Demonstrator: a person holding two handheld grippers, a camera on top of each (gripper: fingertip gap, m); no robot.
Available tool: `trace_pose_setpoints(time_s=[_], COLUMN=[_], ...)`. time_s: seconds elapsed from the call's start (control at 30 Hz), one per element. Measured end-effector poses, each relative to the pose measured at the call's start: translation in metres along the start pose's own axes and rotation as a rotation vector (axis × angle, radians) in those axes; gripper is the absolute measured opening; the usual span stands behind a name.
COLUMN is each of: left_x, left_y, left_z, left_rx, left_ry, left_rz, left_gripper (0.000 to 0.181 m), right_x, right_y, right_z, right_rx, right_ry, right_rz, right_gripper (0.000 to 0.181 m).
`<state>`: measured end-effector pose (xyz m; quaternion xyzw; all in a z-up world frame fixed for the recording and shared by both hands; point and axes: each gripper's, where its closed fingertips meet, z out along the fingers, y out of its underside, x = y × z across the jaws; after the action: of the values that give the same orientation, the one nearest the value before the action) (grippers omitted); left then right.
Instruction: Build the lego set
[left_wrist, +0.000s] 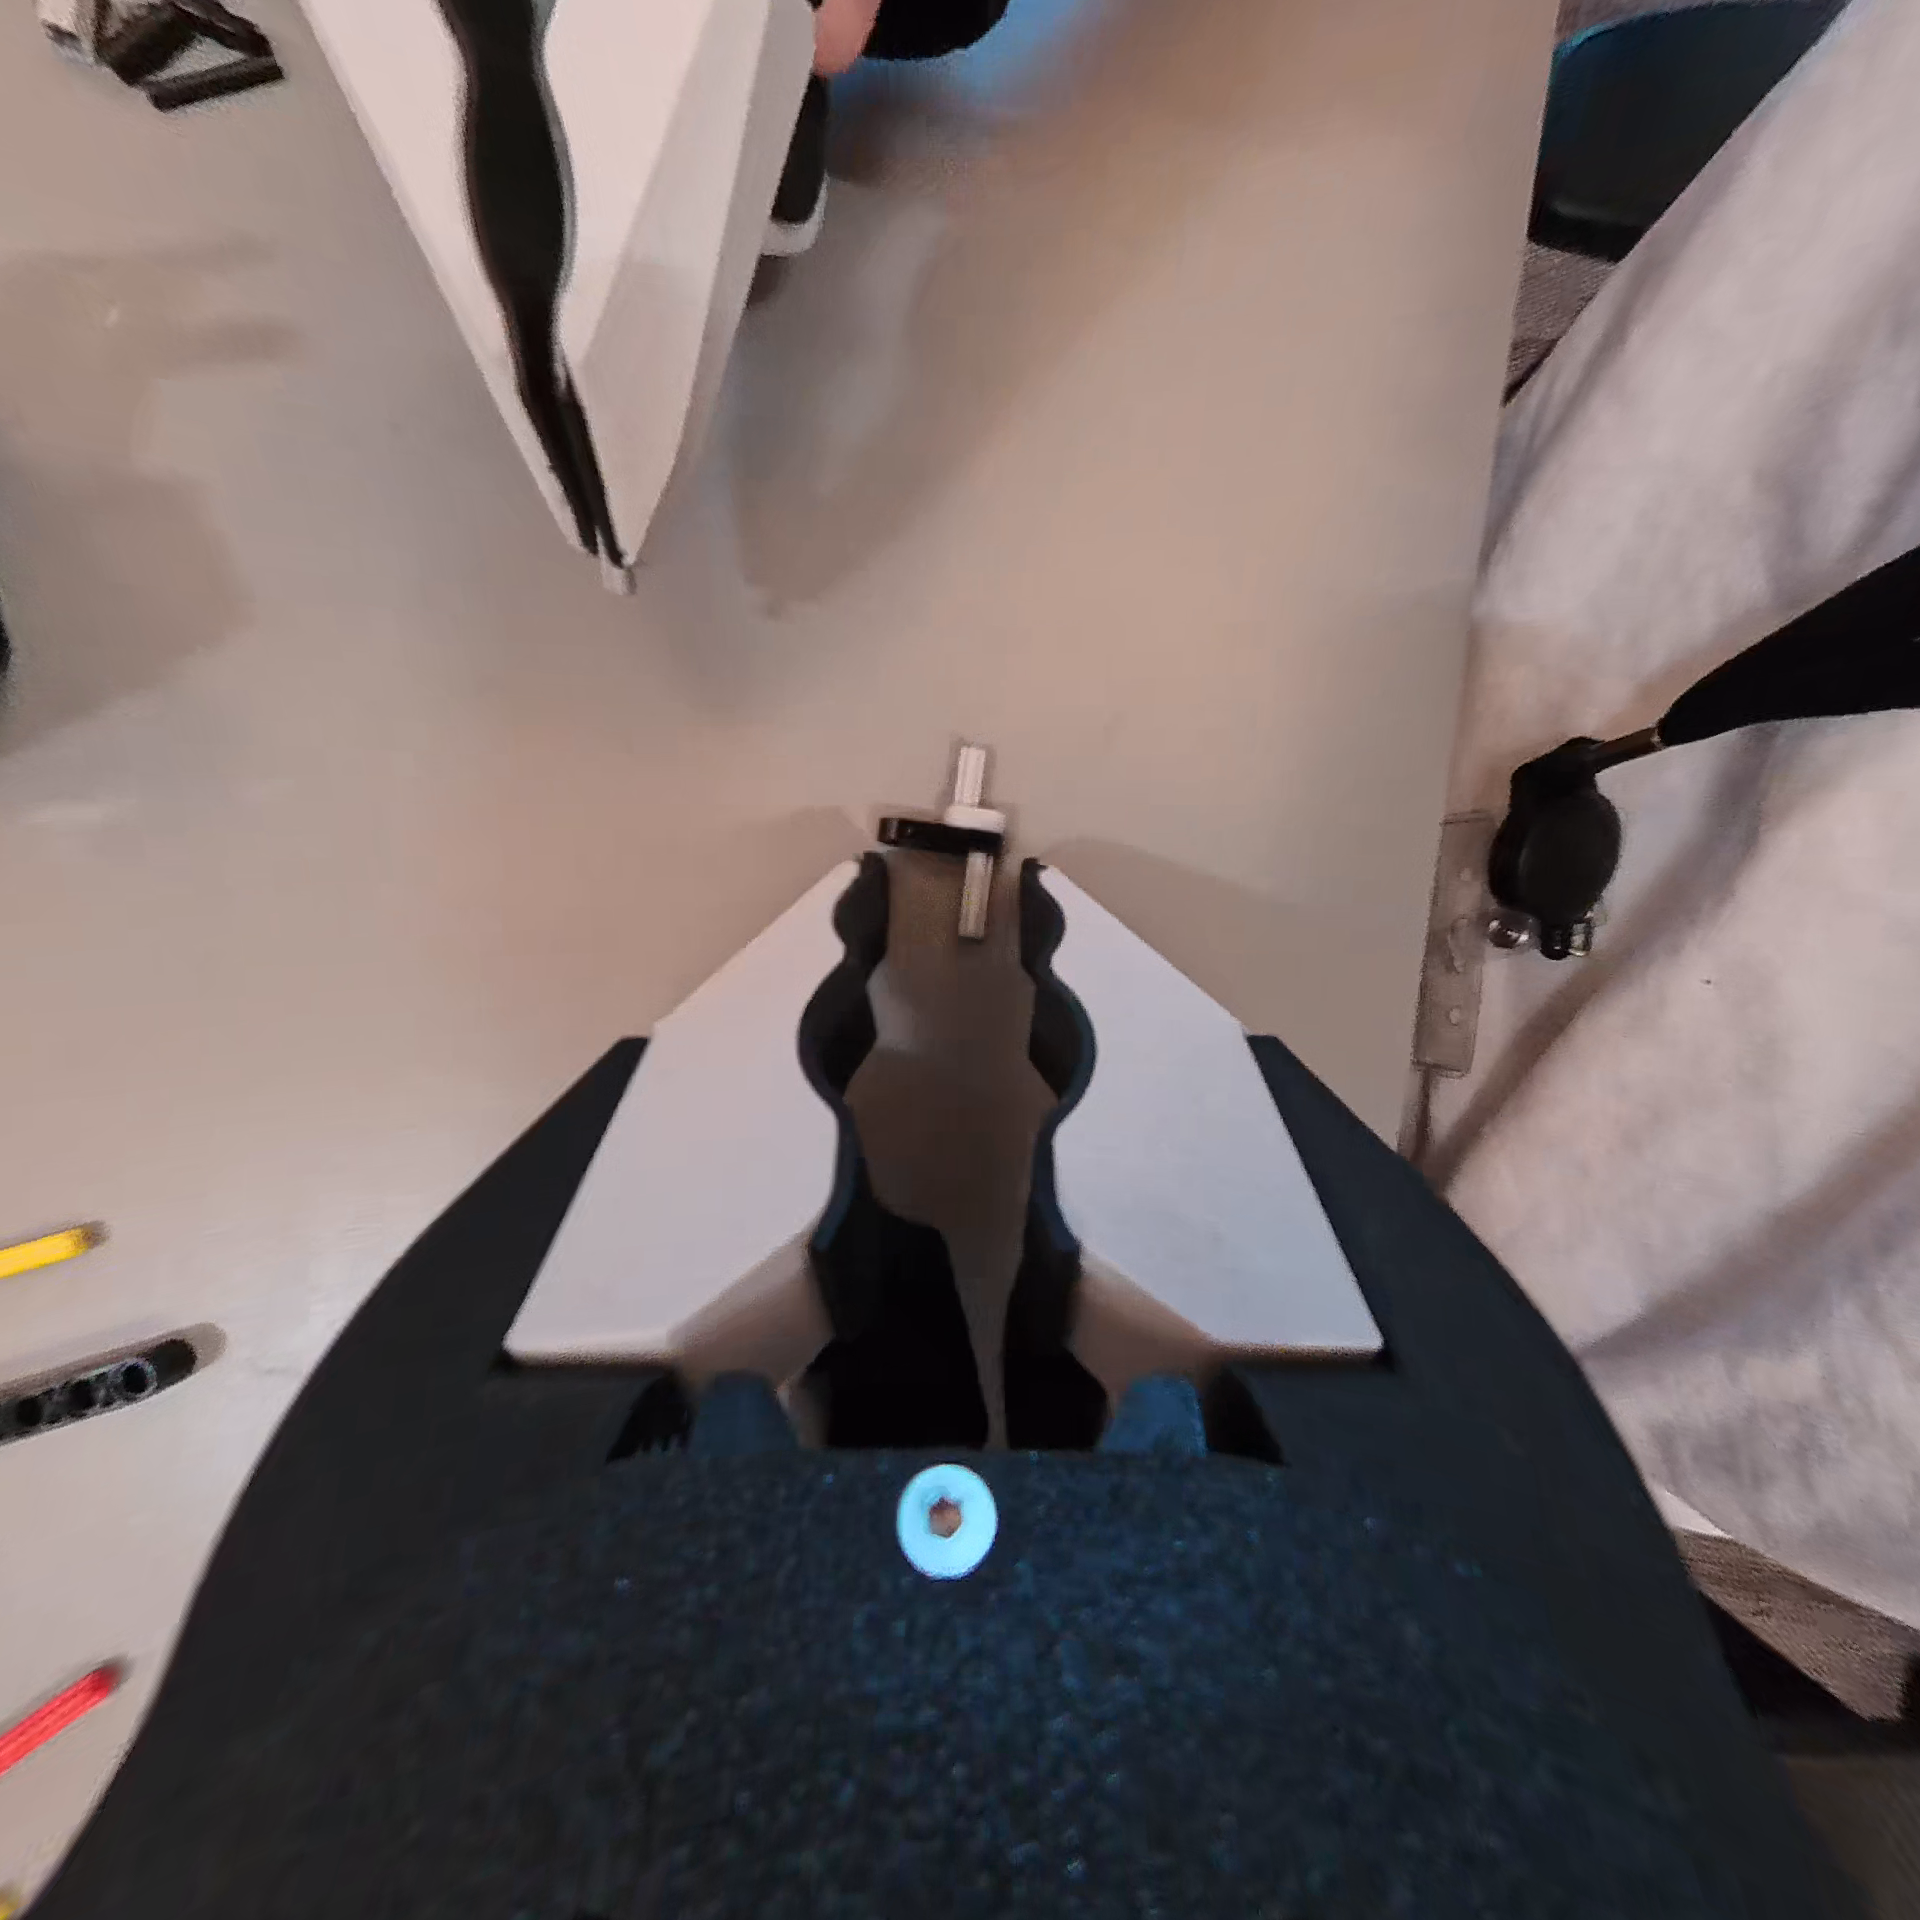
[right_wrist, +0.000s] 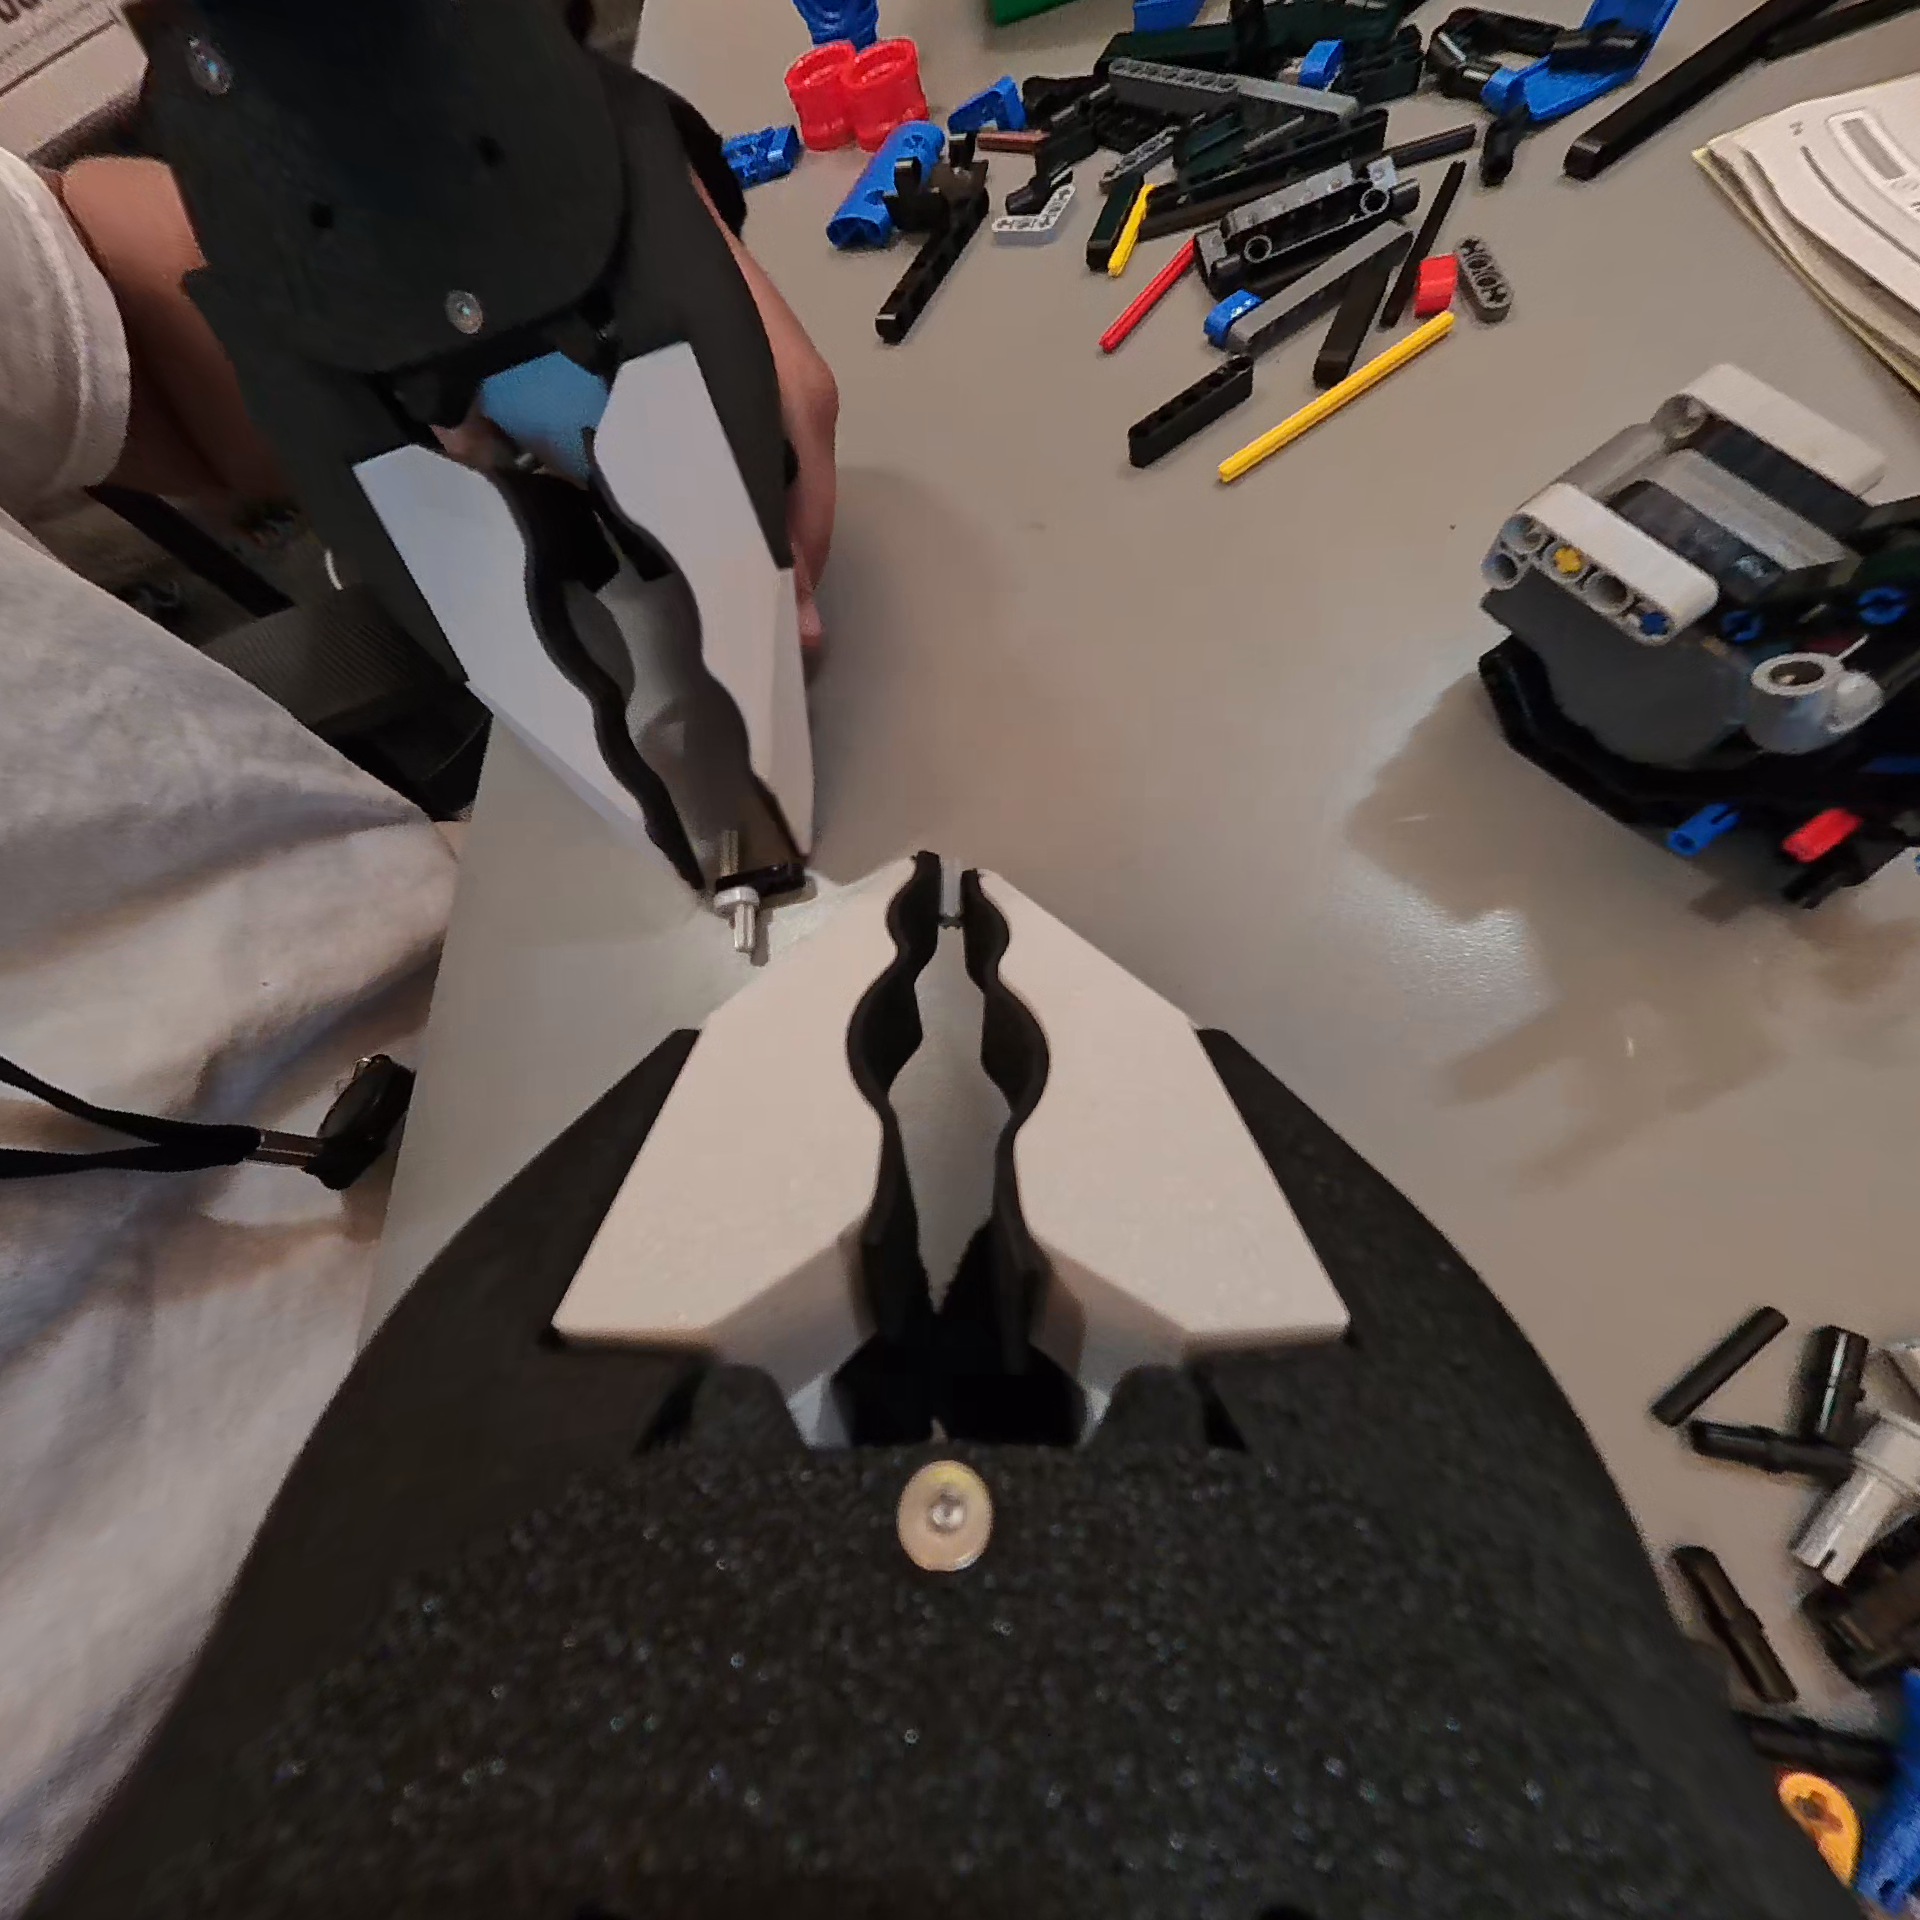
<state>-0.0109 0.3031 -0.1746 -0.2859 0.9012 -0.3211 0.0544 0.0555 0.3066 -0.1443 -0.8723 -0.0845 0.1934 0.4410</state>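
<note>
My left gripper (left_wrist: 948, 868) is shut on a small black liftarm (left_wrist: 935, 831) with a grey axle (left_wrist: 972, 894) and a white bush through it, low over the grey table (left_wrist: 1143, 520). The right wrist view shows this gripper (right_wrist: 748, 868) with the axle (right_wrist: 740, 914) pointing out of its tips. My right gripper (right_wrist: 945, 873) is almost closed on a tiny light grey piece (right_wrist: 948, 896) at its fingertips, a short way right of the left gripper's part. It also shows in the left wrist view (left_wrist: 613, 561), coming down from the top.
A pile of loose Technic pieces (right_wrist: 1247, 187) lies at the far side, a part-built model (right_wrist: 1704, 644) at the right, a booklet (right_wrist: 1849, 208) beyond it. More pieces (right_wrist: 1818, 1507) lie near right. The table edge and a person's white clothing (right_wrist: 156, 935) are at the left. About 8 cm separates my left fingertips from my right.
</note>
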Motion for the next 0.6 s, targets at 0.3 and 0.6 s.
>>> trace_pose_setpoints(time_s=[0.3,0.6], left_x=[-0.005,-0.033], left_y=[-0.008,-0.021], left_z=[0.006,0.001], left_rx=[0.050,0.152], left_ry=[-0.041,-0.252], left_rz=[0.104,0.188], left_gripper=[0.022,0.022], right_x=[-0.004,-0.013], right_y=[0.002,-0.003], right_z=[0.001,0.002], right_rx=[-0.010,0.029], right_ry=[-0.013,-0.093], right_rz=[-0.009,0.064], right_gripper=[0.003,0.003])
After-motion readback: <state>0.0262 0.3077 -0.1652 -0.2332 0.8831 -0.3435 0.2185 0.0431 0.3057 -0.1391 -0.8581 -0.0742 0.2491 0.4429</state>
